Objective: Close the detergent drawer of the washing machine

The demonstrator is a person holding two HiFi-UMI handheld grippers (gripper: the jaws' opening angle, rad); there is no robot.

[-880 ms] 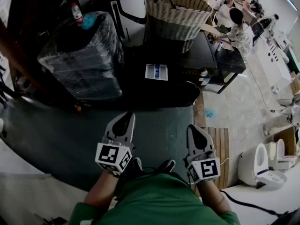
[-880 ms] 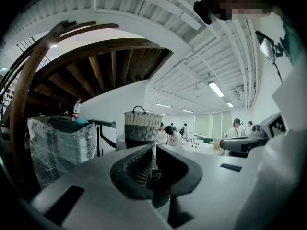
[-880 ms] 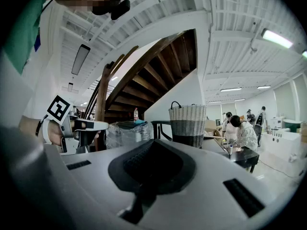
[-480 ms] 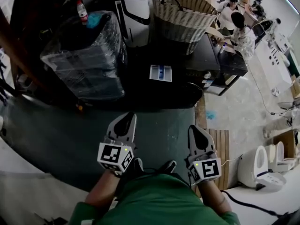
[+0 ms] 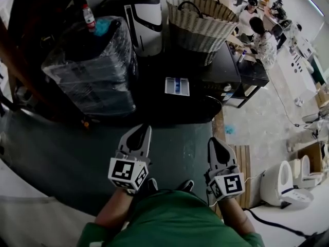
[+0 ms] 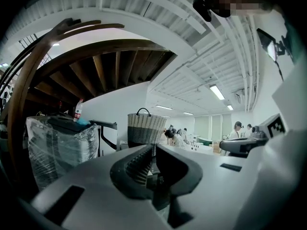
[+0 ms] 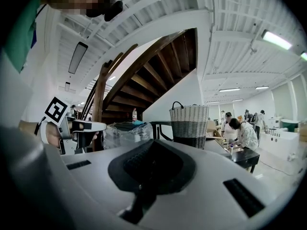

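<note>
The black washing machine [image 5: 218, 66] stands ahead of me, and its white detergent drawer [image 5: 177, 86], with blue compartments, is pulled out toward me. My left gripper [image 5: 142, 130] is shut and empty, hanging over the green floor well short of the drawer. My right gripper [image 5: 214, 141] is also shut and empty, level with it and to the right. In the left gripper view the left gripper [image 6: 154, 153] points toward the machine, and the right gripper [image 7: 152, 150] does the same in its own view. The jaws hide the drawer in both gripper views.
A wicker basket [image 5: 199, 15] sits on the machine. A plastic-wrapped black appliance [image 5: 92, 66] with a bottle [image 5: 89, 16] on it stands to the left, beside a black-and-white unit [image 5: 143, 14]. People [image 5: 261, 32] work at a far-right table. Toilets [image 5: 288, 181] and a wooden pallet [image 5: 242, 163] lie to the right.
The head view has shifted slightly, so both grippers sit a little lower in frame. Both stay shut and the drawer stays pulled out.
</note>
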